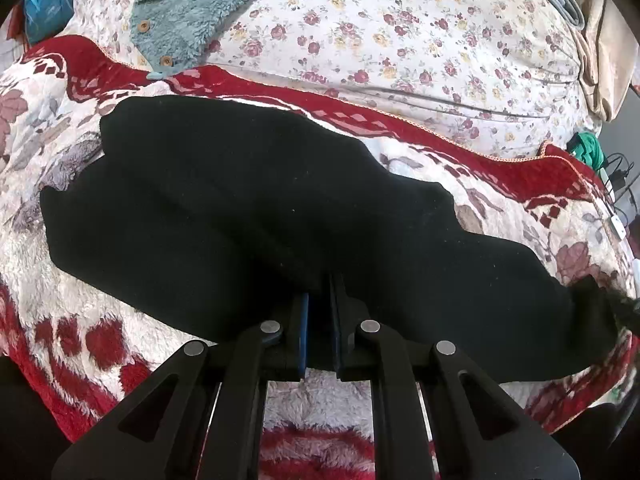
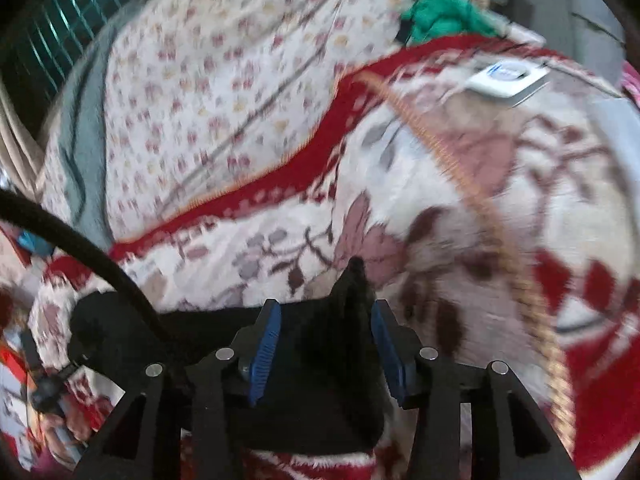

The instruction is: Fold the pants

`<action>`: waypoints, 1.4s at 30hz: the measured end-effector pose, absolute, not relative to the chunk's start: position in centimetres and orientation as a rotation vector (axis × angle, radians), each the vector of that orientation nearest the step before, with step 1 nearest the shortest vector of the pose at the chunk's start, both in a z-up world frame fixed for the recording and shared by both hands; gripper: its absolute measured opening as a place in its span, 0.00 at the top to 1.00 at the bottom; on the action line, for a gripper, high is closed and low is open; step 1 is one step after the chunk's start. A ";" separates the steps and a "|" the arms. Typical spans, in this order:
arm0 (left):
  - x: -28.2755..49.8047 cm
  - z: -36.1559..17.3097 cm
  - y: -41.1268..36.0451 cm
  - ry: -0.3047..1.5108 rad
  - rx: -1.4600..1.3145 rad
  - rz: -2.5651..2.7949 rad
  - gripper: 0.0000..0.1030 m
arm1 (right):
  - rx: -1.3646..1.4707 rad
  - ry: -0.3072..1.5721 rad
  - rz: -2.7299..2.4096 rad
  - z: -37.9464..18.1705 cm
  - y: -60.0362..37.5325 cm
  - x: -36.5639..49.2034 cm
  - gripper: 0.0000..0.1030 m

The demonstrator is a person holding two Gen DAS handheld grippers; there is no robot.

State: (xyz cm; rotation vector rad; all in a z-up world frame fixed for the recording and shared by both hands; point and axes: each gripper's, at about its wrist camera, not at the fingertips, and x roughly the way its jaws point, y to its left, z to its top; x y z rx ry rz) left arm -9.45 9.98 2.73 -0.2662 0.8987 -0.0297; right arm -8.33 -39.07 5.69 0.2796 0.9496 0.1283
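Note:
Black pants (image 1: pixel 256 208) lie spread across a red and white fleece blanket (image 1: pixel 68 320) on a bed. My left gripper (image 1: pixel 320 304) is shut on the near edge of the pants, its blue pads pinched on the fabric. In the right wrist view my right gripper (image 2: pixel 326 340) is open, its blue pads (image 2: pixel 264 344) wide apart, with an end of the black pants (image 2: pixel 320 380) lying between the jaws. That view is blurred. The pad tips are hidden in the dark cloth in the left view.
A teal fleece jacket (image 1: pixel 192 12) lies on the floral quilt (image 1: pixel 400 40) at the back. A green cloth (image 2: pixel 440 12), cables and a white device (image 2: pixel 508 76) sit at the bed's far right. A black cable (image 2: pixel 80 240) crosses the right view.

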 end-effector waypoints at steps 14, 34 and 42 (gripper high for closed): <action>-9.1 3.2 9.5 0.862 -0.289 -0.020 0.92 | 0.063 0.788 0.110 7.6 -36.7 -7.0 0.92; -12.7 6.5 21.1 0.777 -0.475 0.053 0.51 | 0.180 0.692 0.548 11.0 -25.6 -9.5 0.60; -8.8 5.3 25.5 0.831 -0.610 0.101 0.51 | -0.037 0.740 0.883 6.8 -6.8 -10.0 0.60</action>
